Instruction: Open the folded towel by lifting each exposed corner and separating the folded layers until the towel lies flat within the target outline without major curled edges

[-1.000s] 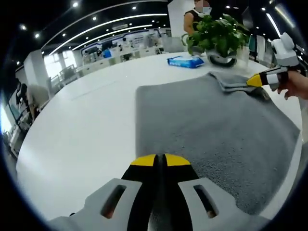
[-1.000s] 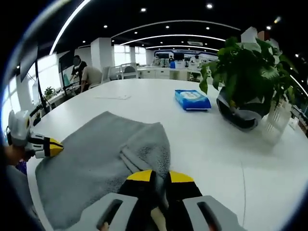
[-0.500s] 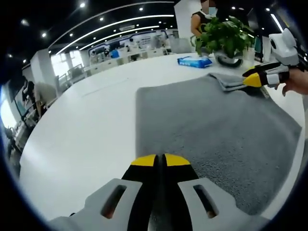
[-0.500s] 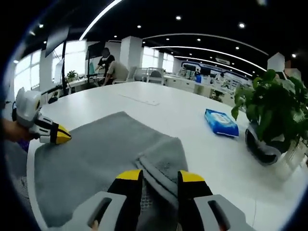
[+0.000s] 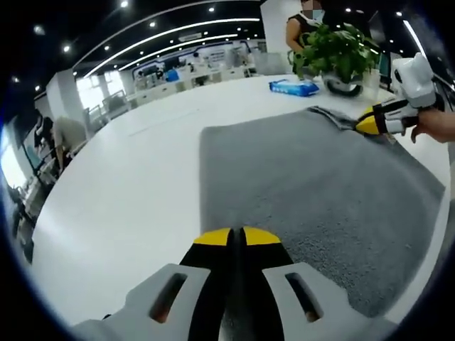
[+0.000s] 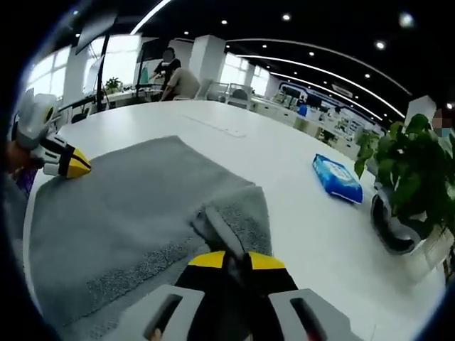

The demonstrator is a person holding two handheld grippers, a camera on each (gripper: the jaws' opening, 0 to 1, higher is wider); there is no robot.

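In the left gripper view, the left gripper has its yellow-tipped jaws pressed together at the near edge of the grey towel; whether any cloth is pinched between them cannot be told. It points low across the towel, roughly level with the white table. From the right of this view the right gripper reaches in at the towel's far corner, held by a person's hand, its yellow tips down at the cloth.

In the right gripper view, the right gripper has its jaws closed on the folded-over corner of the towel, a narrow flap of cloth rising from between the yellow tips. The left gripper shows at the left edge of this view, its tip at the opposite corner of the towel, with a hand behind it.

The towel lies spread on the table, mostly flat and one layer across its middle, its texture nubbly. The corner at the right gripper is still doubled back on itself, forming a thicker strip with a visible hem.

Beyond the towel on the table sit a blue packet and a potted plant, well apart from the cloth. People stand in the office behind.
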